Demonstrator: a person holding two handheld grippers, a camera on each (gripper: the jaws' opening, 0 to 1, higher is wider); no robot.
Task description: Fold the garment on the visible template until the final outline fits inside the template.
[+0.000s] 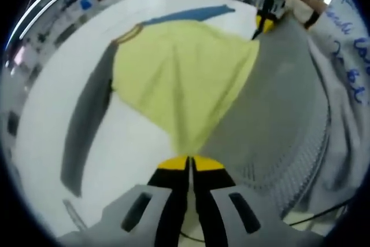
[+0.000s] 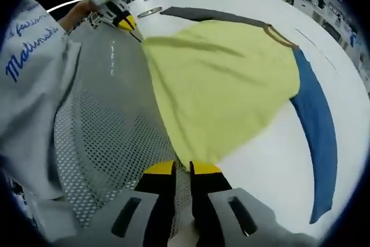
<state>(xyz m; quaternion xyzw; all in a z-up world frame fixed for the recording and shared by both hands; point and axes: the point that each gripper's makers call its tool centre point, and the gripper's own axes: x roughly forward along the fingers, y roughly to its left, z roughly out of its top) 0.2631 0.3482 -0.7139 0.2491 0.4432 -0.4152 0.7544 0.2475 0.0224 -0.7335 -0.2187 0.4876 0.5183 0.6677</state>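
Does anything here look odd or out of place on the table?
Nothing looks damaged or spilled. The yellow garment is lifted at its hem by both grippers, left and right, so it hangs stretched instead of flat on the white table.

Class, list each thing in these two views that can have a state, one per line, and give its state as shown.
Yellow garment: lifted at two hem corners, its upper part lying on the table.
Grey sleeve: flat on the table.
Blue sleeve: flat on the table.
Left gripper: jaws shut on the garment's corner.
Right gripper: jaws shut on the garment's other corner.
White table: bearing the garment.
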